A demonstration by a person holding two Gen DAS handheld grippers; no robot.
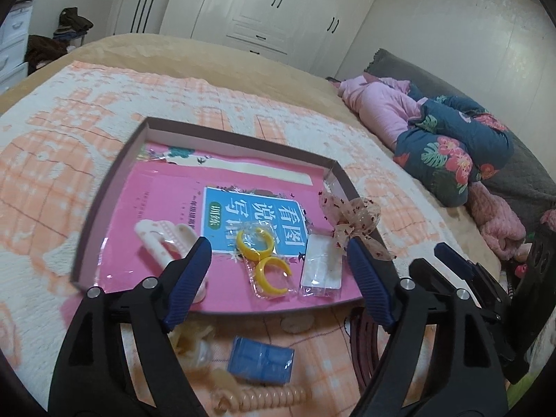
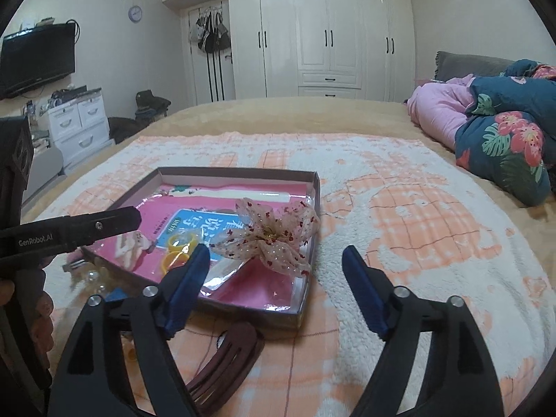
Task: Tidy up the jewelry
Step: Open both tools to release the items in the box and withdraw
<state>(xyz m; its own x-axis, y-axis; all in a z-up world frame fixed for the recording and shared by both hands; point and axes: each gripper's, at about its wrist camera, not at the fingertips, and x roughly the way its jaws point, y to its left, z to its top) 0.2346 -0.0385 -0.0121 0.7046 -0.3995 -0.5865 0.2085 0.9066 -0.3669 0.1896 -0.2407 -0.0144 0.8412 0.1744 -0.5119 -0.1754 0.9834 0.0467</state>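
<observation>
Both grippers hang empty over the bed: the left gripper (image 1: 279, 264) has its fingers spread wide above the shallow tray (image 1: 104, 205), and the right gripper (image 2: 276, 271) is just as wide beside the tray's near corner. Already in the tray lie the yellow earrings (image 1: 264, 257), a white hair clip (image 1: 166, 239) and a spotted bow (image 2: 271, 232). A blue box (image 1: 260, 361), a coil hair tie (image 1: 264, 398) and a dark brown clip (image 2: 222, 365) wait on the blanket, probably next to be gathered

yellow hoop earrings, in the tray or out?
In. Yellow hoop earrings lie inside the tray, in a clear packet on its pink liner.
</observation>
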